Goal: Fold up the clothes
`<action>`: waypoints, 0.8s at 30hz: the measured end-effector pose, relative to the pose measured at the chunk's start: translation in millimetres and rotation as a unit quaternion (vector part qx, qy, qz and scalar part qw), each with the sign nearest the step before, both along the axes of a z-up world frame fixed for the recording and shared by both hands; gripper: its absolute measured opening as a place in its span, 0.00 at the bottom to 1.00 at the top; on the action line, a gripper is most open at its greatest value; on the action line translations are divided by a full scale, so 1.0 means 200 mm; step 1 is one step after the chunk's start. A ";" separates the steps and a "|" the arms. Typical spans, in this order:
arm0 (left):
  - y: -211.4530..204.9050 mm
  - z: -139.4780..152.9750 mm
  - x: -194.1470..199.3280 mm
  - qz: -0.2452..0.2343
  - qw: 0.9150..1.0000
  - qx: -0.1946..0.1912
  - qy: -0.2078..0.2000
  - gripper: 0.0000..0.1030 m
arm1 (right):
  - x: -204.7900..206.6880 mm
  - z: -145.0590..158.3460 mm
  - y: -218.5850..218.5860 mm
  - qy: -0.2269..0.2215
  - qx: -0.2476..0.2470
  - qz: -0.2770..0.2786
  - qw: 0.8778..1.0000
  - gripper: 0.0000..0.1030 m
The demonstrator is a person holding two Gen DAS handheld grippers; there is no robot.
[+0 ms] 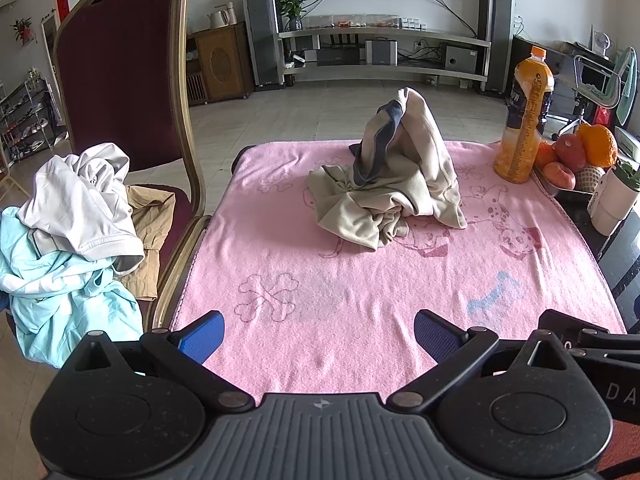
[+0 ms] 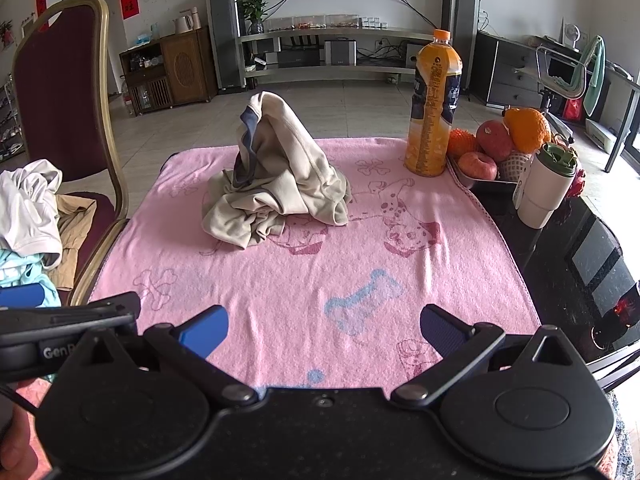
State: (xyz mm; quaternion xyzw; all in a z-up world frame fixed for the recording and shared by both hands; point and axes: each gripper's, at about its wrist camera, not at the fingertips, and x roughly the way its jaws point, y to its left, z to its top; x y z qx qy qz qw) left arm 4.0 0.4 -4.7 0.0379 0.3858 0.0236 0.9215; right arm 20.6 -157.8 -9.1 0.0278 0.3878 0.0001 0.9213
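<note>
Pink towelling printed with spotted dogs and bones covers my work table [image 1: 304, 280], and I judge it is spread there to give the clothes a clean, soft bed for folding. At about twelve o'clock from my left gripper [image 1: 318, 336] sits the beige garment [image 1: 392, 184], crumpled into a peaked heap with its dark grey trim uppermost; it lies well apart from both tools, towards the far half of the towel. My left gripper's blue pads [image 1: 202, 334] are spread wide with nothing between them, and my right gripper [image 2: 324, 332] is likewise gaping and empty, hovering over the near edge of the towel. I hold both that way, I think, so each can take a separate edge of the cloth and pull it flat. At nine o'clock in the left view a maroon chair [image 1: 116, 80] with a gilt frame stands just beside the table, carrying a pile of waiting clothes [image 1: 80, 216]: white, pale blue and tan pieces, kept close so the next one is within reach. At two o'clock a tall orange juice bottle [image 2: 434, 108] stands on the towel's far right corner, with a tray of fruit [image 2: 496, 148] and a white cup [image 2: 546, 188] just beside it on the dark tabletop; that corner needs care when the garment is opened out. Beyond lie a tiled floor, a low media shelf with speakers, and a wall-mounted screen.
</note>
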 end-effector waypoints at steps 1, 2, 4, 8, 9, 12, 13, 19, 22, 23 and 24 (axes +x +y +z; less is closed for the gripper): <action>0.00 0.00 0.00 0.000 1.000 0.000 0.000 0.98 | 0.00 0.00 0.00 0.000 0.000 0.000 1.000 1.00; 0.00 0.00 0.00 0.000 1.000 0.000 0.000 0.98 | 0.00 0.00 0.00 0.000 0.000 0.000 1.000 1.00; 0.00 0.00 0.00 0.001 1.000 0.001 0.001 0.98 | 0.00 0.00 0.00 0.001 0.000 0.000 1.000 1.00; 0.00 0.00 0.01 0.001 1.000 0.002 0.002 0.98 | 0.01 0.00 0.00 0.002 0.000 0.001 1.000 1.00; 0.00 0.00 0.01 0.002 1.000 0.002 0.002 0.98 | 0.01 0.00 0.00 0.002 0.000 0.001 1.000 1.00; 0.00 0.00 0.01 0.002 1.000 0.003 0.002 0.98 | 0.01 0.00 0.00 0.003 0.000 0.001 1.000 1.00; 0.00 0.00 0.01 0.002 1.000 0.003 0.003 0.98 | 0.01 0.00 0.00 0.003 0.001 0.001 1.000 1.00; 0.01 -0.01 0.01 0.003 1.000 0.005 0.004 0.98 | 0.01 0.00 0.00 0.005 0.001 0.000 1.000 1.00; 0.01 -0.01 0.02 0.003 1.000 0.005 0.006 0.98 | 0.01 -0.01 0.00 0.006 0.000 -0.001 1.000 1.00; 0.01 -0.01 0.02 0.004 1.000 0.003 0.008 0.98 | 0.01 -0.01 0.01 0.007 0.000 0.000 1.000 1.00; 0.01 -0.02 0.02 0.005 1.000 0.001 0.012 0.98 | 0.02 -0.01 0.01 0.007 0.000 0.000 1.000 1.00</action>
